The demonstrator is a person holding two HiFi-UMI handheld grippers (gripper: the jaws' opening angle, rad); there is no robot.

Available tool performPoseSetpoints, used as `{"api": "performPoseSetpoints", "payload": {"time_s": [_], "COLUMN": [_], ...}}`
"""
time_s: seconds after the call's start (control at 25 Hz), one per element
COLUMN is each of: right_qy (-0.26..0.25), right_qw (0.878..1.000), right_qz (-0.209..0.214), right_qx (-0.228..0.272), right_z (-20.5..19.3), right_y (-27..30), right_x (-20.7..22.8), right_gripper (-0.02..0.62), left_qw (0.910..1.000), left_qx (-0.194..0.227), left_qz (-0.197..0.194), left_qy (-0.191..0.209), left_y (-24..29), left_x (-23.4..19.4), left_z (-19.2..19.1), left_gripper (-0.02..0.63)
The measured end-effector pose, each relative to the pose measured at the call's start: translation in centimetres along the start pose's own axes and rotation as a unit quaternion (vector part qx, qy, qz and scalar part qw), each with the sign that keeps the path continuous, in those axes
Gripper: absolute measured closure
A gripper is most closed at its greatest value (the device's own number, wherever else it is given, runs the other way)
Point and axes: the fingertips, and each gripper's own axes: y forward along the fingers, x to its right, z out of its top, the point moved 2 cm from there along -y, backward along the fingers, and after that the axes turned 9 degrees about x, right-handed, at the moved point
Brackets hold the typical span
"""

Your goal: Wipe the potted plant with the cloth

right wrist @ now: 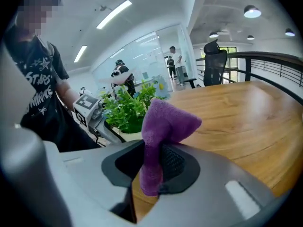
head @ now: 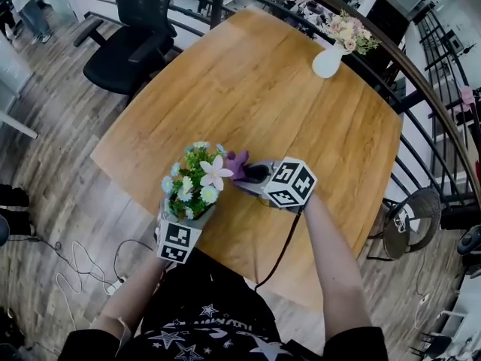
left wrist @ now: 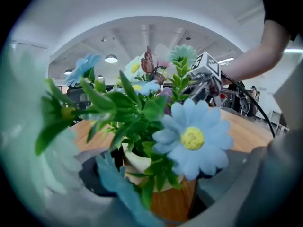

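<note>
The potted plant (head: 194, 179), green leaves with white and blue flowers in a white pot (left wrist: 135, 162), stands at the near edge of the wooden table (head: 301, 126). My left gripper (head: 188, 213) reaches in from below, its jaws set wide on either side of the pot. The left pad (left wrist: 94, 174) lies against the pot, while a blue flower (left wrist: 191, 138) hides the other side. My right gripper (head: 252, 175) is shut on a purple cloth (head: 237, 164), which sticks up from the jaws (right wrist: 163, 126) just right of the plant (right wrist: 130, 110), close to its leaves.
A white vase of flowers (head: 328, 60) stands at the table's far right edge. A black office chair (head: 128, 51) is beyond the far left corner. A dark railing (head: 421, 74) curves along the right side. Cables (head: 83, 269) lie on the floor at left.
</note>
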Motion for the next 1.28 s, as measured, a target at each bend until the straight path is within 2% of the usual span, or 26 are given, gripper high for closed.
{"api": "performPoseSetpoints", "payload": {"time_s": [0.2,0.36,0.56,0.68,1.08,1.28], "right_qy": [0.023,0.019,0.015,0.027,0.071,0.069], "right_qw": [0.999,0.999,0.995,0.994,0.993,0.995], "right_qz": [0.025,0.042,0.087,0.1,0.095,0.071], "right_qx": [-0.009,-0.017,-0.037,-0.039,-0.026,-0.011], "right_z": [0.6,0.5,0.5,0.5,-0.9,-2.1], "right_y": [2.8,4.6,5.2,5.3,4.1,3.6], "right_x": [0.9,1.7,1.8,1.7,0.5,-1.1], "right_gripper": [0.509,0.509,0.509,0.512,0.514,0.512], "left_qw": [0.9995,0.999,0.9981,0.9977,0.9972,0.9972], "left_qx": [0.0,0.008,0.011,0.014,0.019,0.018], "left_qz": [-0.029,-0.04,-0.056,-0.061,-0.067,-0.067], "left_qy": [0.012,0.018,0.024,0.027,0.026,0.026], "left_y": [-0.2,-0.2,-0.4,-0.5,-0.4,-0.4], "left_x": [-0.2,-0.4,-0.5,-0.7,-0.5,-0.7], "left_z": [0.1,0.0,0.0,0.0,0.1,0.0], "left_gripper": [0.163,0.163,0.164,0.163,0.163,0.163]}}
